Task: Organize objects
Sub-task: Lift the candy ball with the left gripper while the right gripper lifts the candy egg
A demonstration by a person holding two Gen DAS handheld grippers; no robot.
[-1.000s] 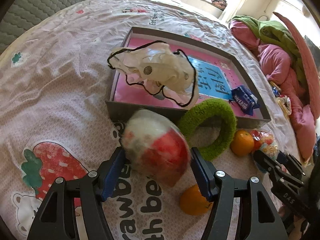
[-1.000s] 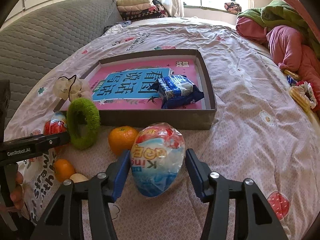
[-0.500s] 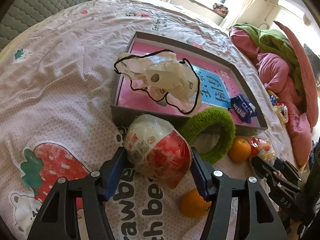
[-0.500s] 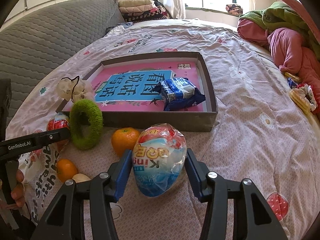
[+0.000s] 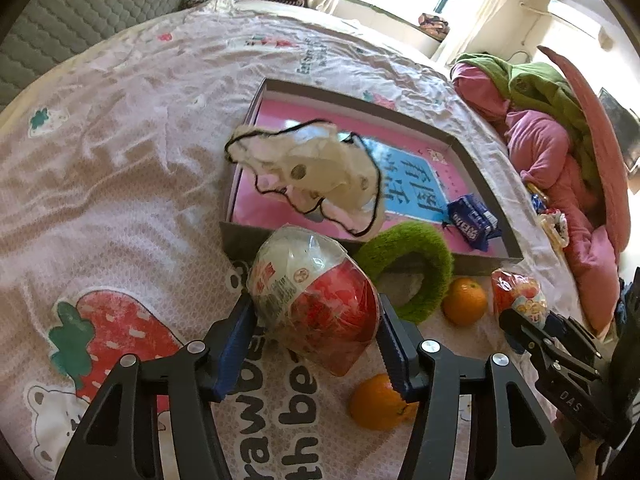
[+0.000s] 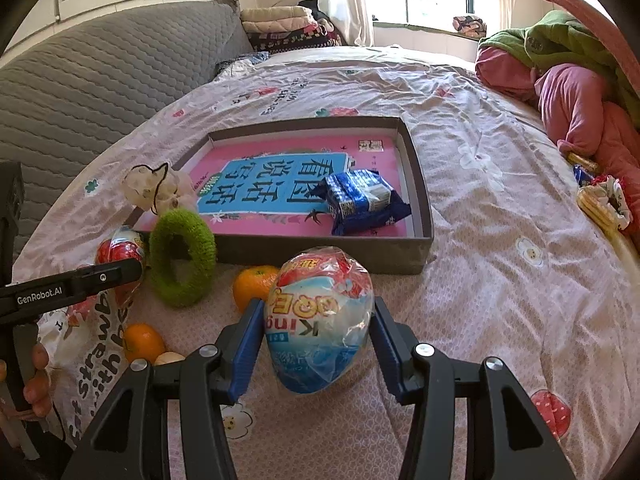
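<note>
A red-and-white wrapped toy egg (image 5: pixel 316 300) sits between the blue pads of my left gripper (image 5: pixel 314 310). The jaws are closing and both pads press on its wrapper, just in front of the grey tray (image 5: pixel 472 156). My right gripper (image 6: pixel 316 314) is shut on a blue-and-white wrapped egg (image 6: pixel 320 320) near the tray's front wall (image 6: pixel 420 256). A blue snack packet (image 6: pixel 360 200) lies in the pink-lined tray. A white scrunchie with black edging (image 5: pixel 320 172) drapes over the tray's left corner. A green fuzzy ring (image 5: pixel 436 260) leans on the front wall.
Two oranges (image 6: pixel 254 280) (image 6: pixel 142 340) lie on the printed bedsheet between the grippers. A hand (image 6: pixel 36 380) holds the left gripper's handle. Pink and green bedding (image 6: pixel 580 100) is heaped at the right. A grey quilted headboard (image 6: pixel 80 80) runs along the left.
The red egg has tilted between the left pads, and those pads have drawn a little closer together. The right gripper and its blue egg have hardly moved.
</note>
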